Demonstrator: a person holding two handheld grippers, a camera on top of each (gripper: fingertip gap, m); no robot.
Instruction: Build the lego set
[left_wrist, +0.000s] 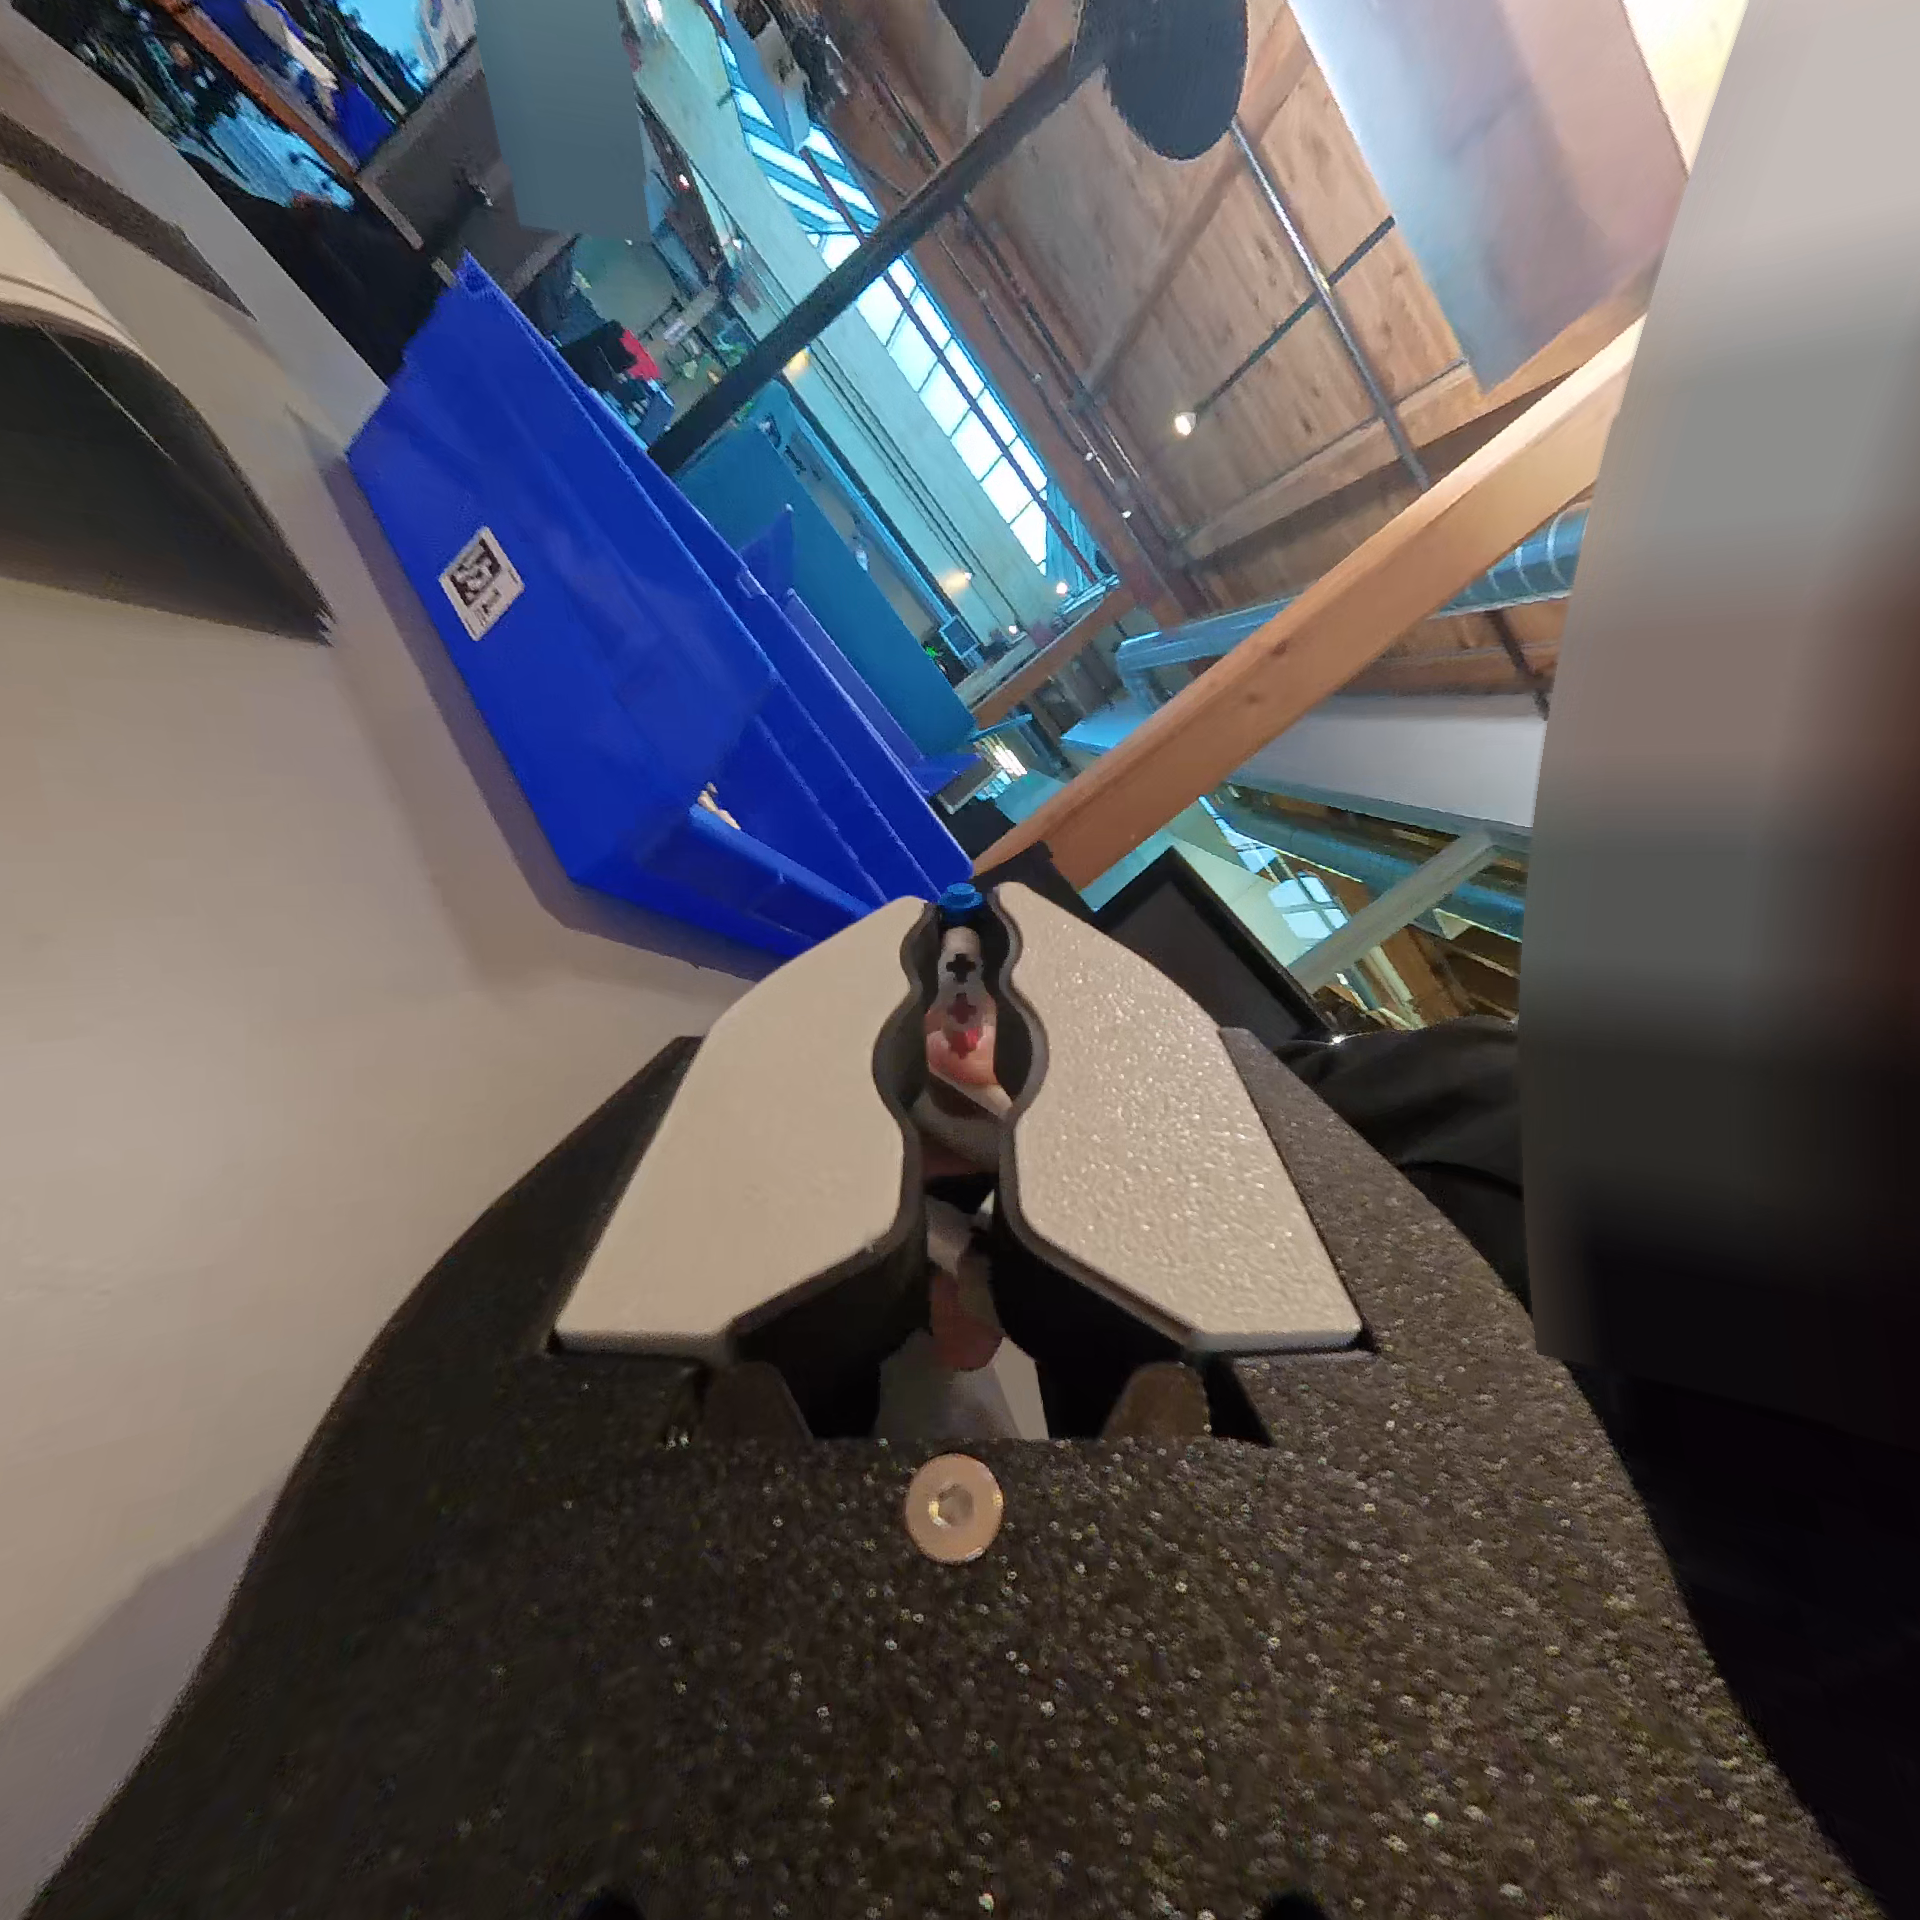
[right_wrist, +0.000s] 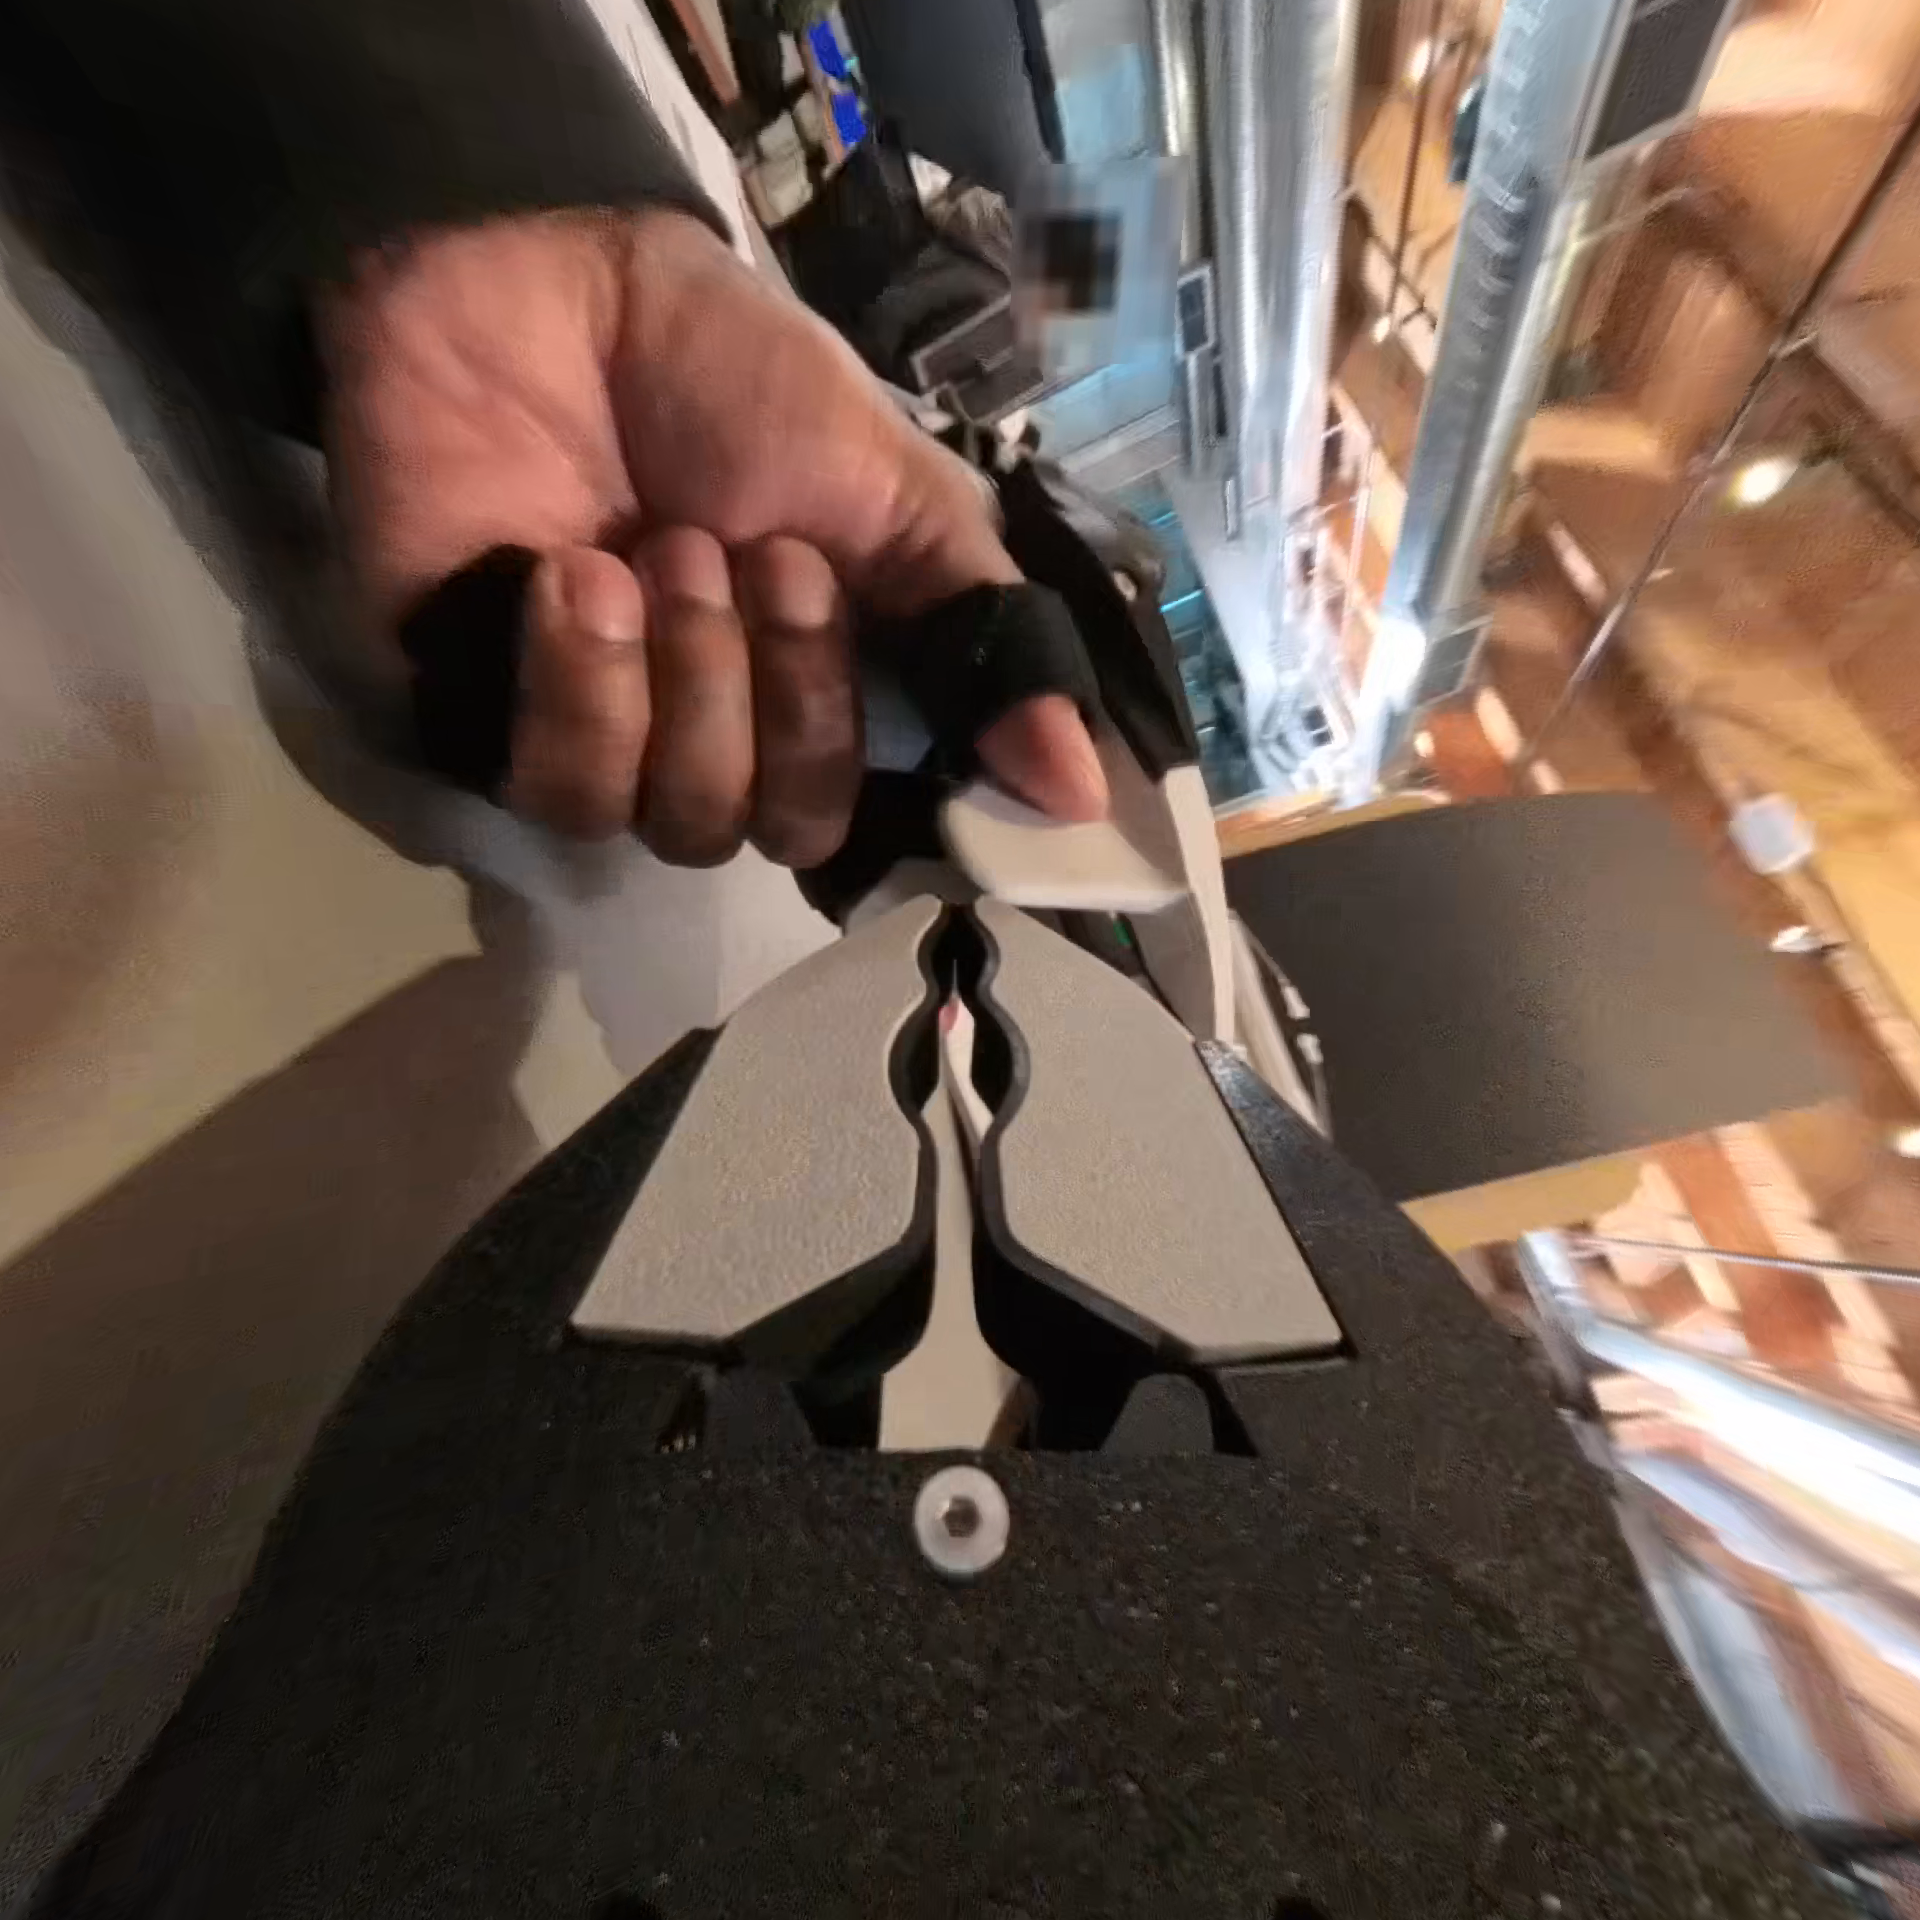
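Note:
In the left wrist view my left gripper (left_wrist: 961, 920) is shut on a small white toy-brick piece (left_wrist: 958, 971) with cross-shaped holes. A blue stud (left_wrist: 958, 900) sticks out at the fingertips. Something red and pink shows lower in the gap. In the right wrist view my right gripper (right_wrist: 956, 925) is shut, its tips meeting with nothing plainly between them. Just beyond it a person's hand (right_wrist: 623, 603) grips the handle of the other gripper, and one pale finger (right_wrist: 1060, 857) of that gripper lies right above my right fingertips. The view is blurred.
A blue plastic bin (left_wrist: 582, 623) with a small label stands on the white surface (left_wrist: 208, 935) left of the left gripper. A wooden beam (left_wrist: 1299, 665) and a dark panel (right_wrist: 1507, 987) lie beyond. A dark sleeve (right_wrist: 312, 135) fills the upper left of the right wrist view. Left tips to right tips: about 6 cm.

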